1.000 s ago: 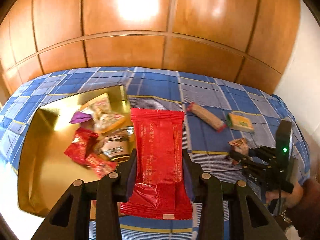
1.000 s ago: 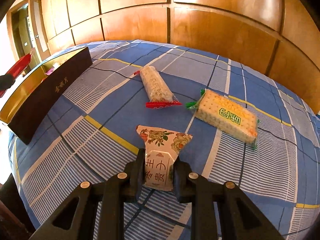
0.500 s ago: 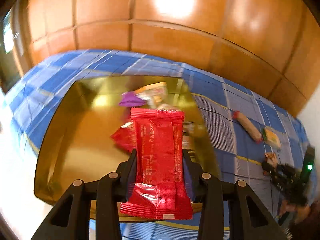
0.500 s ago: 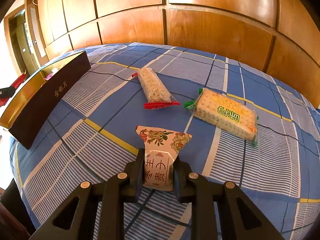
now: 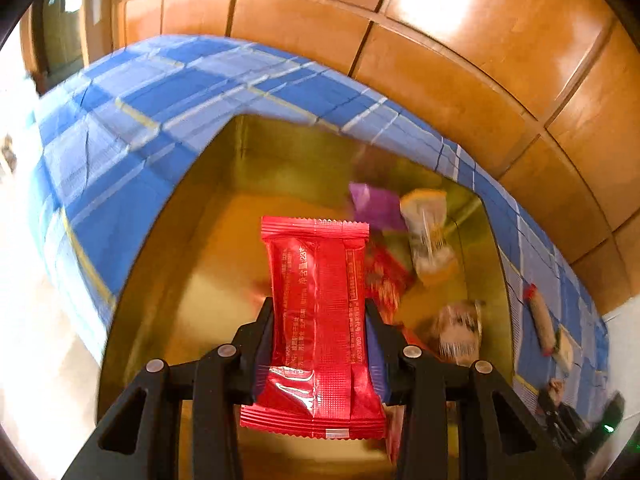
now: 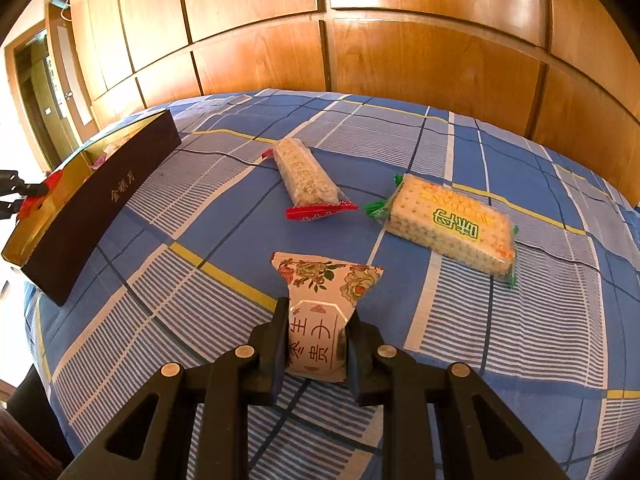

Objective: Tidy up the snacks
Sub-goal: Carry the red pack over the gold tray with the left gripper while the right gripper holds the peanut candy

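My left gripper (image 5: 319,312) is shut on a red snack packet (image 5: 318,320) and holds it above the gold-lined box (image 5: 208,264). Several wrapped snacks, among them a purple one (image 5: 376,206), lie in the box's right part. My right gripper (image 6: 316,324) is shut on a floral-print snack packet (image 6: 324,312) at the blue checked tablecloth (image 6: 200,200). Ahead of it lie a rice bar with red ends (image 6: 306,178) and a green-ended cracker pack (image 6: 450,224). The box shows dark-sided at the left of the right wrist view (image 6: 104,196), with the left gripper (image 6: 16,196) over it.
Wood-panelled wall (image 6: 360,40) stands behind the table. The table edge drops off at the left (image 5: 52,280). The rice bar (image 5: 540,320) and the right gripper (image 5: 560,412) show at the far right of the left wrist view.
My left gripper has swung left with the red packet, from beside the box to above its middle. My right gripper keeps its hold on the floral packet, almost still.
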`<state>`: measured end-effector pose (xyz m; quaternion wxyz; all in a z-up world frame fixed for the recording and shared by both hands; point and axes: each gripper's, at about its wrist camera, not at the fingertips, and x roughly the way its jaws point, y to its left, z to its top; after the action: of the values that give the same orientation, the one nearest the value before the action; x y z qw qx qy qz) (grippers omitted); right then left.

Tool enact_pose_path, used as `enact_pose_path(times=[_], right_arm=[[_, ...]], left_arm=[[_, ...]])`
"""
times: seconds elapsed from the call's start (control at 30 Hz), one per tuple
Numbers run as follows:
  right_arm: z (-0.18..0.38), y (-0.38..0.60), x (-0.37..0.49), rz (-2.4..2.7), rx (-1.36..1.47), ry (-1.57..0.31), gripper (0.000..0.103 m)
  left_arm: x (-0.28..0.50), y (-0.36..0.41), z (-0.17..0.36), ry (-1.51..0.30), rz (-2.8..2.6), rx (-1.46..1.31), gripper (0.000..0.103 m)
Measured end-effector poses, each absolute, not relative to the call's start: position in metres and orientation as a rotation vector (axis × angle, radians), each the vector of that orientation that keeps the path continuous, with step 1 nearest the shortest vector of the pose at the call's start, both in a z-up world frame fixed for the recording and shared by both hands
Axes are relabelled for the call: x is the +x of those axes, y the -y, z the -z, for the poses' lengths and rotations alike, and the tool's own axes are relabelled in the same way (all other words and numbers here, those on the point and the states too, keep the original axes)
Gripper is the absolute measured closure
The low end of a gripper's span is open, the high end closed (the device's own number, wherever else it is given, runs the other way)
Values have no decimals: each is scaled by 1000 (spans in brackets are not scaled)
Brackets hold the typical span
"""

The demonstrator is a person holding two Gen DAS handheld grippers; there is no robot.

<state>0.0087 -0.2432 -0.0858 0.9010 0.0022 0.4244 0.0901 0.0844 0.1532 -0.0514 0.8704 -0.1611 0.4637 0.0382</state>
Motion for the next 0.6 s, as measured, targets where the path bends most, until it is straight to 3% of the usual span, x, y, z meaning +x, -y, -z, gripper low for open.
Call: enact_pose_path(times=[0.37,0.6], right_arm=[[86,245,9,-184,31,-873,79],[86,245,8,-184,36,-871,79]], left_arm=[[163,-153,71,-1008,-134,-227,58],[147,-152,69,-982,-177,-232,48]])
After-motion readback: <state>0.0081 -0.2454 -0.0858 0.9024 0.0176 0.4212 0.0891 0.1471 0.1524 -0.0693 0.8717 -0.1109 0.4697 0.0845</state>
